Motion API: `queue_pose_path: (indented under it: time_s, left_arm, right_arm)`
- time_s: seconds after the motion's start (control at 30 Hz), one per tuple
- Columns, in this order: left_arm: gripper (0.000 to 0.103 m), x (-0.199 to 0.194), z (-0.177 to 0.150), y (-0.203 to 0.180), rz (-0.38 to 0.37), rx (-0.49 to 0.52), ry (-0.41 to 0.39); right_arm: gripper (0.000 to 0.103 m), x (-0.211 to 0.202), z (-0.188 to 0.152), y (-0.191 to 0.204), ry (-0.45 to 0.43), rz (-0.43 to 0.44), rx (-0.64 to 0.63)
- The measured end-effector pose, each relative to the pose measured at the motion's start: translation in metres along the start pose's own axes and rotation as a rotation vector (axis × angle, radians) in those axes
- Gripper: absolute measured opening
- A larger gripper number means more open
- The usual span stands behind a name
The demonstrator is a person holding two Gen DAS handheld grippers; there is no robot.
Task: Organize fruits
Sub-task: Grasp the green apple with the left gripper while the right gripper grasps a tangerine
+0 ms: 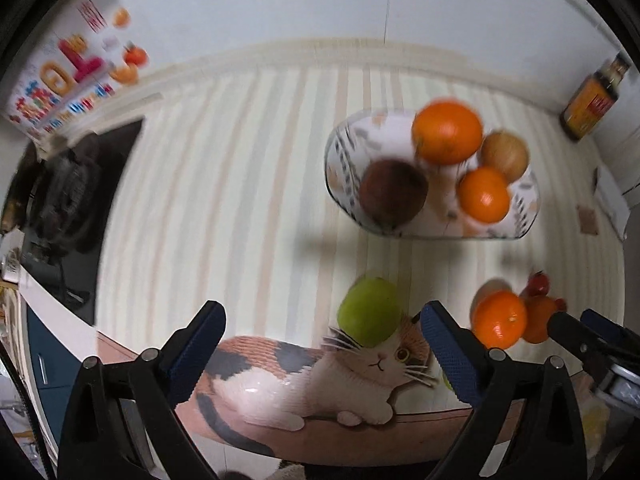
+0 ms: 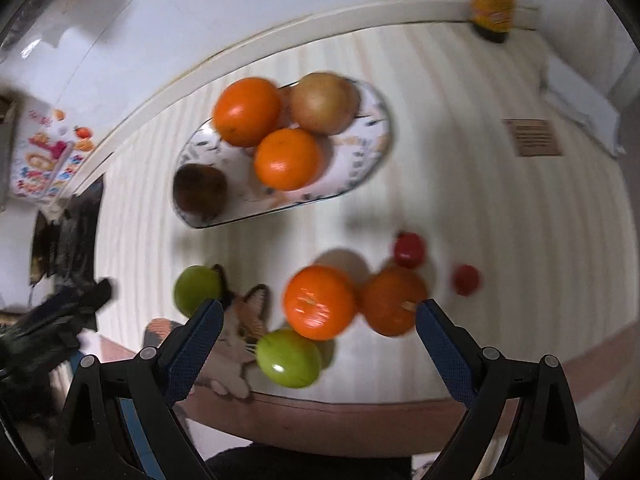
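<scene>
Both grippers hover with fingers wide apart, holding nothing. The left gripper [image 1: 322, 320] faces a round green apple [image 1: 370, 312] on the striped bench [image 1: 240, 200]. The right gripper [image 2: 320, 316] frames a glossy orange tangerine [image 2: 320, 302]. The patterned oval plate [image 2: 372, 136] beyond holds two oranges, a yellowish pear and a dark brown fruit.

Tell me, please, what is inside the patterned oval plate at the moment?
The plate holds two oranges, a yellowish-brown round fruit and a dark brown fruit. The plate surface beneath them is covered, so anything there cannot be seen.
</scene>
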State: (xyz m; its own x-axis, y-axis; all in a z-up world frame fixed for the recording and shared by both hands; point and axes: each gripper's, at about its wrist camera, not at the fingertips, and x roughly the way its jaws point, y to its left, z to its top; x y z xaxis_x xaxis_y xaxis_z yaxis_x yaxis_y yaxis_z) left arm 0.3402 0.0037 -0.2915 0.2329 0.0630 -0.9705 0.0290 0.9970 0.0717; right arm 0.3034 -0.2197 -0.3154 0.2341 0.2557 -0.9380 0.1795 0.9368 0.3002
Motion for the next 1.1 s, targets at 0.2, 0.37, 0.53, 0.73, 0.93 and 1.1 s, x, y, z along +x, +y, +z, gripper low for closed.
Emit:
queue_pose_path:
  time_s: [0.2,0.37,0.53,0.73,0.93,1.1]
  left_arm:
    - [0.100,0.069,0.008,-0.025,-0.026,0.097,0.168]
    - [0.066,0.101,0.004,-0.038,-0.055,0.121,0.225]
    - [0.056,0.099,-0.004,-0.037,-0.074,0.092,0.194]
    - [0.056,0.091,-0.031,-0.021,-0.084,0.054,0.199]
    - [0.056,0.092,-0.043,-0.015,-0.094,0.024,0.200]
    - [0.056,0.098,-0.029,-0.009,-0.092,0.016,0.184]
  right_arm:
    - [0.077,0.034,0.013,0.011,0.075,0.030,-0.050]
    - [0.077,0.057,0.021,0.028,0.148,0.033,-0.123]
    - [0.077,0.082,0.021,0.033,0.217,-0.078,-0.211]
    - [0.069,0.113,0.006,0.038,0.284,-0.160,-0.317]
    - [0.069,0.114,-0.002,0.040,0.271,-0.096,-0.291]
    - [0.069,0.119,-0.002,0.031,0.269,-0.054,-0.214]
